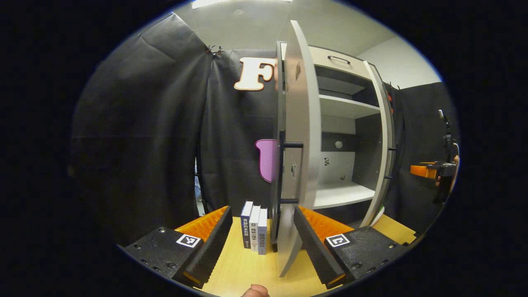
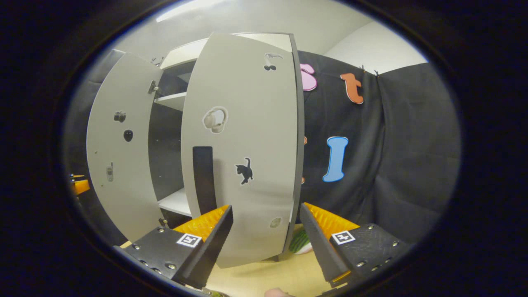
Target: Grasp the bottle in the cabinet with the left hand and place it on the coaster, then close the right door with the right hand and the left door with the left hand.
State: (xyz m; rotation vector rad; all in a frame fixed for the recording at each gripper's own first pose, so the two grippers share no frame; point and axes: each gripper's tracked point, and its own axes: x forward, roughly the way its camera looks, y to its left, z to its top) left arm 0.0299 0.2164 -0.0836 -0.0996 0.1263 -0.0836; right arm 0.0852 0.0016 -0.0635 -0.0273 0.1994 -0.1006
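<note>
Doors of the cabinet [image 1: 350, 123] both stand open, and we see no bottle on the shelves that show. In the left gripper view, the left door [image 1: 303, 136] is seen almost edge-on, rising between our left gripper [image 1: 260, 237] fingers; its lower edge sits just beside the right-hand finger [image 1: 313, 243], and we cannot tell whether they touch. The jaws stand wide and hold nothing. Three books [image 1: 254, 233] stand upright on the table [image 1: 247, 272] just left of that door, between the fingers and farther off; their spines carry printed writing too small for us to read. Past the door we see the cabinet's bare shelves, a drawer handle [image 1: 339, 60] at the top, and the right door [image 1: 381, 140] swung outward. The other gripper, held in a hand [image 1: 447, 175], shows far off at the right edge. In the right gripper view, the right door [image 2: 243, 144] faces us broadly between the fingers of the right gripper [image 2: 266, 239], near them but apart; those jaws are also wide and empty. This door bears a dark vertical handle [image 2: 204, 177] and small stickers, among them a black cat [image 2: 245, 170] and cherries [image 2: 270, 62]. The left door [image 2: 119, 148] hangs open beyond it, with stickers of its own. A green and white object [image 2: 301, 243] lies on the table behind the right door's lower edge; we cannot tell what it is.
</note>
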